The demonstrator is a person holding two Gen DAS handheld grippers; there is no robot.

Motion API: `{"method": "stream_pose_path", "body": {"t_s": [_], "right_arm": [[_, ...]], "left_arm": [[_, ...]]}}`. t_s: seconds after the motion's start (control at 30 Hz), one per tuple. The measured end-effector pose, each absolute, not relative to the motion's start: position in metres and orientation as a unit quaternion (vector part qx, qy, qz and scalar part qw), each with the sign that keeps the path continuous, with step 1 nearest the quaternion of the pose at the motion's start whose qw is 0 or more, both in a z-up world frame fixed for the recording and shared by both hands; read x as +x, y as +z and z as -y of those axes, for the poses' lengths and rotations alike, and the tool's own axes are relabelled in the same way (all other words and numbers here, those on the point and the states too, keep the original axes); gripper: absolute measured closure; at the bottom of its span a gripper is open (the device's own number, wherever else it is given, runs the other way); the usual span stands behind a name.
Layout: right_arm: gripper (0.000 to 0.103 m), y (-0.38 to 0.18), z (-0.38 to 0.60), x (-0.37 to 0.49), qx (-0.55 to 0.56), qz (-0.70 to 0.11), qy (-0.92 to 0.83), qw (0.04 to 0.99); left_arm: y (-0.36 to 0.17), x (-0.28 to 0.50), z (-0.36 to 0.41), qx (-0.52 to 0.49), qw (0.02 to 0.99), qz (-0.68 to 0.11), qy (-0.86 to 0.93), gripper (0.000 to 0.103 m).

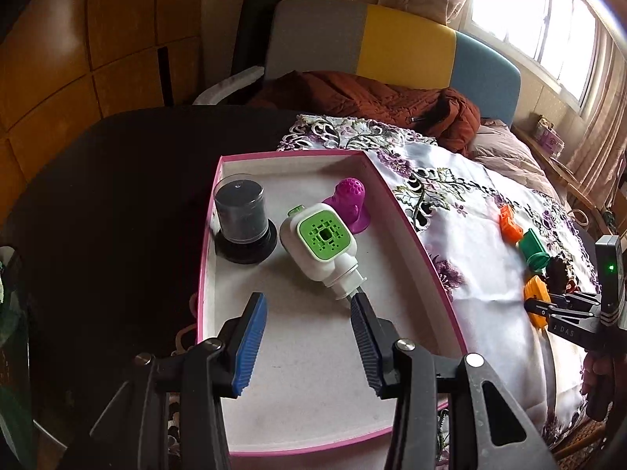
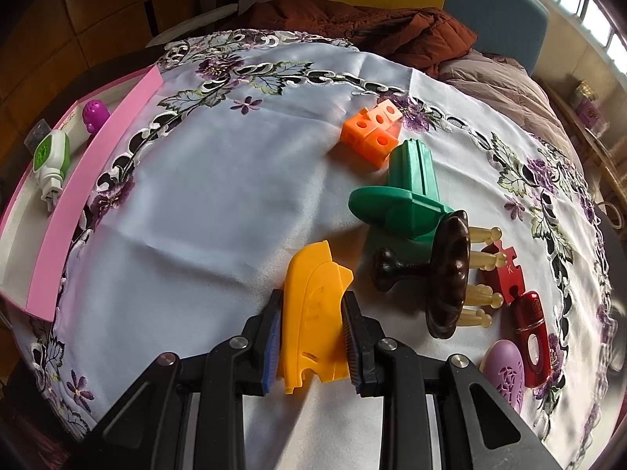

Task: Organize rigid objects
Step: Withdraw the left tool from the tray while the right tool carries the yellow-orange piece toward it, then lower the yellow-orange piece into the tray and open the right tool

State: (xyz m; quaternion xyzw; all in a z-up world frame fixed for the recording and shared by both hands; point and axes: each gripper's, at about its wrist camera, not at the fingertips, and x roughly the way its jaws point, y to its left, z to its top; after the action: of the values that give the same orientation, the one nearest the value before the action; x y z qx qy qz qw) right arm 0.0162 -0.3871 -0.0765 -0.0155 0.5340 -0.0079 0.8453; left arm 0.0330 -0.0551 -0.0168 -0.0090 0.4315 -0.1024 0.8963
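A pink-rimmed box (image 1: pixel 395 199) holds a black lidded jar (image 1: pixel 241 219), a purple dotted piece (image 1: pixel 350 201) and a white and green plug-in device (image 1: pixel 323 248). My left gripper (image 1: pixel 309 309) is open above the box, its right fingertip at the device's prongs. My right gripper (image 2: pixel 311 313) is shut on a yellow plastic piece (image 2: pixel 311 313) lying on the flowered cloth (image 2: pixel 203 211). Beyond it lie an orange block (image 2: pixel 370 131), a green piece (image 2: pixel 407 192) and a dark wooden massager (image 2: pixel 443 274). The right gripper also shows in the left wrist view (image 1: pixel 537 309).
A red puzzle piece (image 2: pixel 505 274), a red case (image 2: pixel 533 346) and a purple oval case (image 2: pixel 505 372) lie at the right of the cloth. A brown jacket (image 1: pixel 372 98) and a colourful headboard (image 1: pixel 392 45) are behind. The box (image 2: pixel 55 211) sits at the cloth's left edge.
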Motion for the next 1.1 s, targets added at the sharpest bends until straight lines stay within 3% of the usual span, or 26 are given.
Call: {"method": "stream_pose_path", "body": {"t_s": [0.47,1.1], "right_arm": [[0.075,-0.059,0.366,0.021,-0.012,-0.525,-0.024,0.850],[0.075,-0.003,0.244,0.043,0.000,-0.484,0.139,0.864]], "left_arm": [[-0.018,0.029,0.038,-0.020,0.898,-0.430,-0.091,0.058],[-0.019,0.029,0.030,-0.028,0.898,-0.431,-0.087,0.058]]}}
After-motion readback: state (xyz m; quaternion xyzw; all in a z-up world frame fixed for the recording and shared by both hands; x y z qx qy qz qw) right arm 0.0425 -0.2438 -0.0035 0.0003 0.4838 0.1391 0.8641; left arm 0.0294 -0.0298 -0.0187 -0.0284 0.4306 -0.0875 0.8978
